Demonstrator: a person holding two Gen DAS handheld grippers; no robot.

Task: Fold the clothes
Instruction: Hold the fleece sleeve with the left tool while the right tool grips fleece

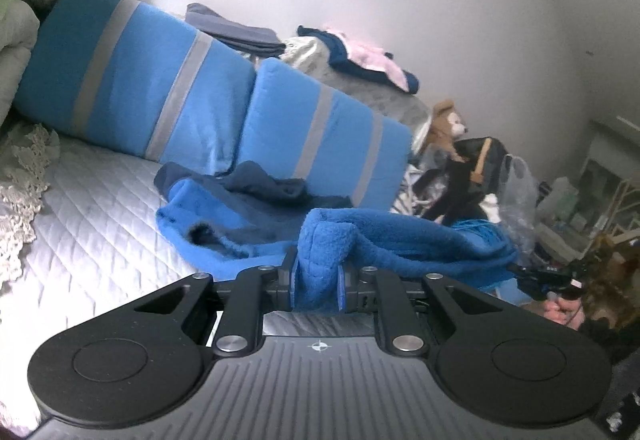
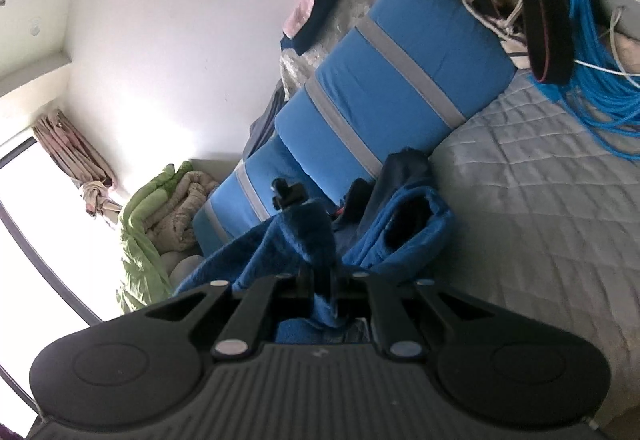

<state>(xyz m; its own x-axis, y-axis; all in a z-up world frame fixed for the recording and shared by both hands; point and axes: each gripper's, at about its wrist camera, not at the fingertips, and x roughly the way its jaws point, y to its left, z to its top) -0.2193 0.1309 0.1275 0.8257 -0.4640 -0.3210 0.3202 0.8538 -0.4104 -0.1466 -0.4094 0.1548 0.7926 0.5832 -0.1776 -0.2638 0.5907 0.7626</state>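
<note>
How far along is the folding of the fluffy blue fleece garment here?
Early. Done: nothing looks folded; the fluffy blue fleece garment lies partly crumpled on the quilted grey mattress. In hand: the left gripper and right gripper each pinch a bunch of it, lifted. Left: spreading it flat and every fold.

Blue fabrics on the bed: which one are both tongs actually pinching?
The fuzzy blue garment, bunched between both the left tongs and right tongs. The striped blue cushions behind lie untouched against the wall.
</note>
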